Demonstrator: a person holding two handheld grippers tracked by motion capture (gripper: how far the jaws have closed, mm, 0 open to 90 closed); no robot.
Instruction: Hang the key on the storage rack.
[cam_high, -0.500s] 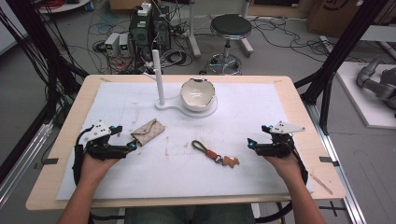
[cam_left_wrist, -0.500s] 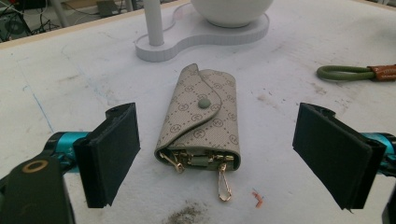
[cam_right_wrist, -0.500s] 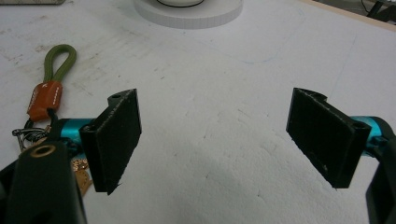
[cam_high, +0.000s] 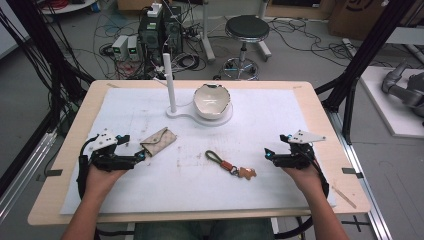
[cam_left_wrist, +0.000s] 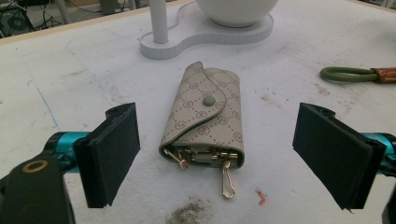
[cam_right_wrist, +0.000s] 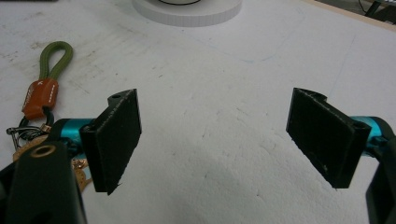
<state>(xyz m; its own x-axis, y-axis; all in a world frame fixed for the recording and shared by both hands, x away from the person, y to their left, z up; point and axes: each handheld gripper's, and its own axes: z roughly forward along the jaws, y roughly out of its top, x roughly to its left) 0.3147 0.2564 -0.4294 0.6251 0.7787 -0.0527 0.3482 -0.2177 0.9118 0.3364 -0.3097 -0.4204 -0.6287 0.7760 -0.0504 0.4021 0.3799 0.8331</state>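
Black fingers, teal mounts, grey three-cornered top plates, black cables.

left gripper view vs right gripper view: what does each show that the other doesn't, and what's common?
Left gripper view alone: a beige patterned key pouch lying ahead of and between the open left gripper jaws, untouched, snap flap closed, gold hooks poking out of its near end, and a white post rising from the stand.

Right gripper view alone: the keychain's brown leather tab and metal ring, beside the open right gripper, with bare mat between its jaws.

Both: the white mat, the white stand base, the keychain's green loop.
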